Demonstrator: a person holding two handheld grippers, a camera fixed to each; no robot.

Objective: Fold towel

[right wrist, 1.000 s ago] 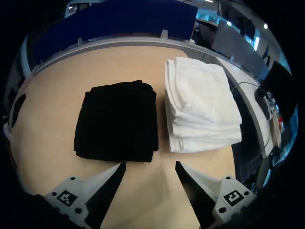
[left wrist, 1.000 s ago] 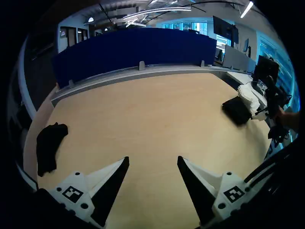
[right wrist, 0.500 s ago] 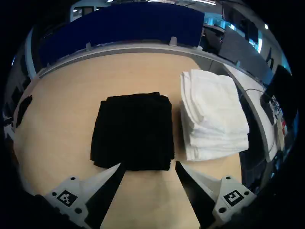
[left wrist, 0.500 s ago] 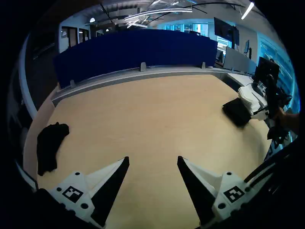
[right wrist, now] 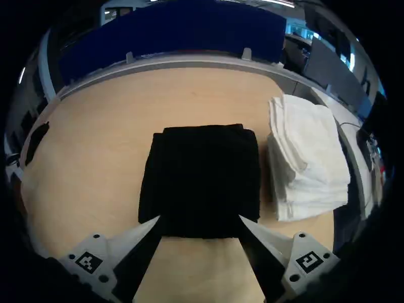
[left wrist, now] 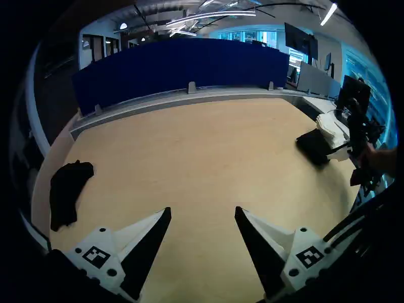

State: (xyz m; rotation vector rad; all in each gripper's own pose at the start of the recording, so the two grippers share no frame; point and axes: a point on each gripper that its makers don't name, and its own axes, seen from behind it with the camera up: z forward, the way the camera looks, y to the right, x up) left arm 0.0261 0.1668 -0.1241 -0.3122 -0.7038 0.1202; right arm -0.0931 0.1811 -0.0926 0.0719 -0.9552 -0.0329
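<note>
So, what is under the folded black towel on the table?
The folded black towel lies flat on the wooden table, beside the white towel stack. Whatever is beneath it is covered; nothing sticks out at its visible edges.

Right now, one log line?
left gripper: open, over table | right gripper: open, straddling folded black towel edge | white towel stack: beside it

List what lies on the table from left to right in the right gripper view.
crumpled black cloth → folded black towel → stack of white towels
</note>
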